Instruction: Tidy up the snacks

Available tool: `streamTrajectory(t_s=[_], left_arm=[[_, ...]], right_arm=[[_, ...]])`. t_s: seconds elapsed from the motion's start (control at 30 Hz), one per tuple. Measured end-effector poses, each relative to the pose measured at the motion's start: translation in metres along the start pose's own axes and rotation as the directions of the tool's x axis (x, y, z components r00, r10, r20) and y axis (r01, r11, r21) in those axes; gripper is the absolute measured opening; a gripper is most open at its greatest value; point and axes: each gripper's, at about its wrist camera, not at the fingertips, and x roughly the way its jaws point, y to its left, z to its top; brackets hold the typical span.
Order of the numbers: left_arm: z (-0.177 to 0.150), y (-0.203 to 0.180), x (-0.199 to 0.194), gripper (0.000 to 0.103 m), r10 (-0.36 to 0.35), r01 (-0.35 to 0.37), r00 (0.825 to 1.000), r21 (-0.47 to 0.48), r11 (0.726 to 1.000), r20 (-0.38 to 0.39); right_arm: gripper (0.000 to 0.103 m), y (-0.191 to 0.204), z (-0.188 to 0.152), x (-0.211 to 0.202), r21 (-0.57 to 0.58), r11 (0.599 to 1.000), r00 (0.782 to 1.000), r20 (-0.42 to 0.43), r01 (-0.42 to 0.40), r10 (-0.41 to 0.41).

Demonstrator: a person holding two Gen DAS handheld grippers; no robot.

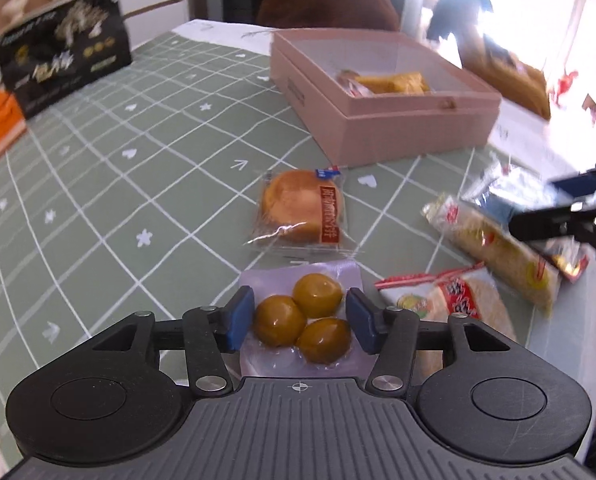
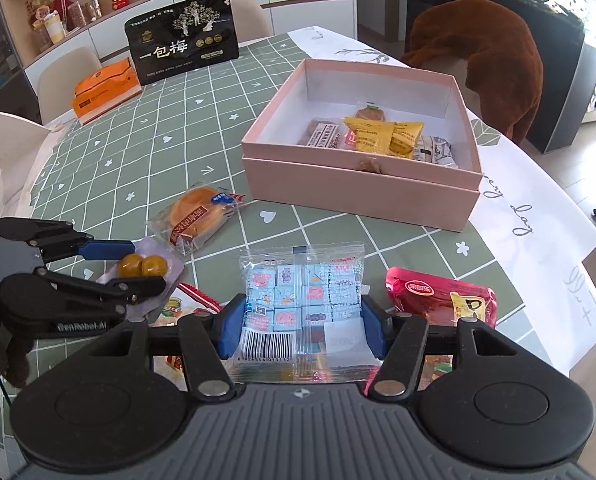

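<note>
A pink open box (image 2: 357,184) stands on the green checked tablecloth and holds several wrapped snacks (image 2: 381,136); it also shows in the left wrist view (image 1: 401,128). My left gripper (image 1: 299,320) is shut on a clear pack of three brown eggs (image 1: 301,320), also seen in the right wrist view (image 2: 144,266). My right gripper (image 2: 301,324) is shut on a clear bag of small blue and pink candy cubes (image 2: 303,296). A wrapped round cake (image 1: 303,210) lies ahead of the left gripper.
A red packet (image 2: 441,296) lies right of my right gripper. Rice cracker packs (image 1: 493,248) lie right of the egg pack. A black plum bag (image 2: 184,38) and an orange box (image 2: 106,90) stand at the far side. A brown plush bear (image 2: 481,52) sits beyond the table.
</note>
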Motion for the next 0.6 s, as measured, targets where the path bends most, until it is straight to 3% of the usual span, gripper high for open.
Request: streamTrajectory(t_s=[0.2,0.33,0.4,0.47,0.6], left_arm=[[-0.007,-0.004,-0.015,0.051,0.045,-0.044,0.997,-0.005,0.999,0.061],[-0.009,-0.005,-0.024,0.05,0.037,-0.037,0.997,-0.001,0.999,0.069],[-0.005,-0.006,-0.035,0.024,0.035,-0.034,0.995,-0.008,0.999,0.098],[0.006,-0.006,-0.05,0.008,0.017,-0.014,0.989,-0.025,1.0,0.146],[0.047,-0.01,-0.075,0.009,-0.01,0.013,0.959,-0.01,1.0,0.285]], right_arm=[[0.059,-0.002,0.002,-0.004,0.007,1.0,1.0,0.015,0.014,-0.014],[0.059,-0.005,0.006,-0.01,0.007,1.0,0.999,0.033,0.024,-0.025],[0.059,-0.006,0.007,-0.012,0.006,1.0,0.999,0.041,0.029,-0.029],[0.059,-0.007,0.008,-0.014,0.003,1.0,0.999,0.045,0.03,-0.03],[0.059,-0.014,0.019,-0.028,0.021,1.0,0.996,0.09,0.021,-0.023]])
